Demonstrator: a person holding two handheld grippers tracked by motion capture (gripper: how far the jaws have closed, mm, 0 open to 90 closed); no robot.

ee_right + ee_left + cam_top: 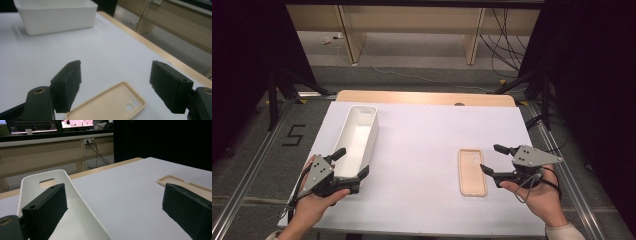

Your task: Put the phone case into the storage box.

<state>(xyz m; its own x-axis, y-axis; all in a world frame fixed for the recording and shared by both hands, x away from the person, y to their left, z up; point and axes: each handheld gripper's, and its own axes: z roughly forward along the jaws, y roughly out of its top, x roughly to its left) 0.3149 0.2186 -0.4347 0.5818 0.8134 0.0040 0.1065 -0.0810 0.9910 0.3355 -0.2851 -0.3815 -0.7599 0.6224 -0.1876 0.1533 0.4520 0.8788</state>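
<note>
Phone case (472, 172): beige, flat on the white sheet, inside up, just beside your right gripper (493, 159), jaws wide and empty. Left gripper (352, 163): wide, empty, straddling the white bin (358, 131) wall. Risk: thin case may slide or tip away if you pinch its rim shallowly.

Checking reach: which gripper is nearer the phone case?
Right. The right gripper sits open just beside the phone case; the left gripper is across the table, open at the white bin.
</note>
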